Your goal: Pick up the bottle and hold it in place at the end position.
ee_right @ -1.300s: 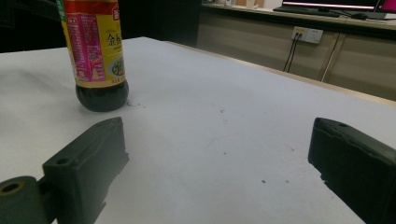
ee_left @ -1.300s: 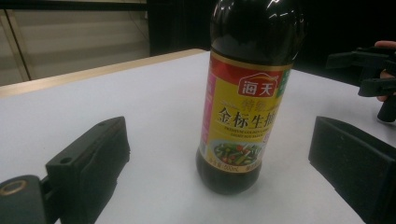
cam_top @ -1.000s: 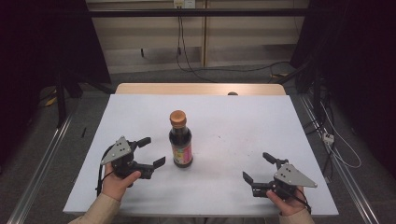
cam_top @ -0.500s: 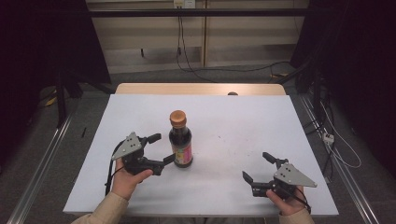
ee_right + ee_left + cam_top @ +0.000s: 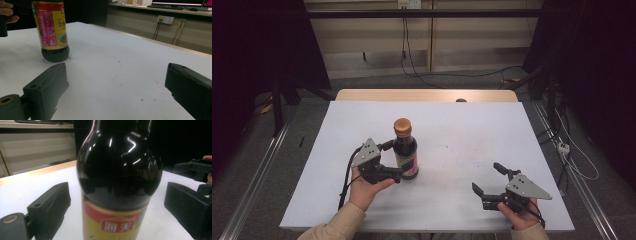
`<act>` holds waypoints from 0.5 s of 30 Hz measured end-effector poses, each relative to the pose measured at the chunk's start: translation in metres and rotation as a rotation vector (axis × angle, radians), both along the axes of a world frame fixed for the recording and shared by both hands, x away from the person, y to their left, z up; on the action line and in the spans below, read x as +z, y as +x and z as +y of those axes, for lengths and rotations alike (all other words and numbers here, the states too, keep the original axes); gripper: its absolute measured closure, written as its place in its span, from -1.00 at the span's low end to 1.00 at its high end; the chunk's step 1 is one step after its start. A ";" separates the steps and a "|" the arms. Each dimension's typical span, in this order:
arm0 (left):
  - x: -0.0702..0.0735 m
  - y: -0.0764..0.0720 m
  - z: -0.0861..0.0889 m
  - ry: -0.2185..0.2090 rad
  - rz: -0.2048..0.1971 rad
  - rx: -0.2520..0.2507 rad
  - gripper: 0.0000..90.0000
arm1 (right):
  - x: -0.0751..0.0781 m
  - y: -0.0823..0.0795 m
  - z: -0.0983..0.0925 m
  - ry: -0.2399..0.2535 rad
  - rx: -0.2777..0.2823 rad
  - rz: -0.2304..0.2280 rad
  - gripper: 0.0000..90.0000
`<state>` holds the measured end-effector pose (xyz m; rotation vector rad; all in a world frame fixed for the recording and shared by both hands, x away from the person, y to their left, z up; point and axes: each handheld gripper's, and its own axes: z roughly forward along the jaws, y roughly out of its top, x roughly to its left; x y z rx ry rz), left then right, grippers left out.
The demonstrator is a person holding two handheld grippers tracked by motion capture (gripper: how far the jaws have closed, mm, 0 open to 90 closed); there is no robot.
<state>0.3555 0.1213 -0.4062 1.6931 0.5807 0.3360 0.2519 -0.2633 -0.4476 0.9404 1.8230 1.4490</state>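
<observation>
You are working under even overhead light, with darkness closing in at the sides.

In the high view the white table (image 5: pixel 452 150) is glowing brightly while the room to the left and right is falling into near black. In the left gripper view the bottle (image 5: pixel 117 182) is sitting too close and blurring softly, and white glare streaks are running across its dark glass. In the right gripper view the near jaws are smearing out of focus, and only faint shadows are lying on the table.
</observation>
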 end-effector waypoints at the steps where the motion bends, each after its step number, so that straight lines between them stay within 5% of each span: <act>1: 0.000 0.000 -0.002 0.004 0.002 0.001 -0.85 | 0.000 0.000 0.000 0.005 -0.003 0.003 -0.91; 15: -0.005 0.005 -0.014 0.040 -0.017 0.037 -0.66 | 0.001 0.000 0.000 0.004 0.004 -0.001 -0.88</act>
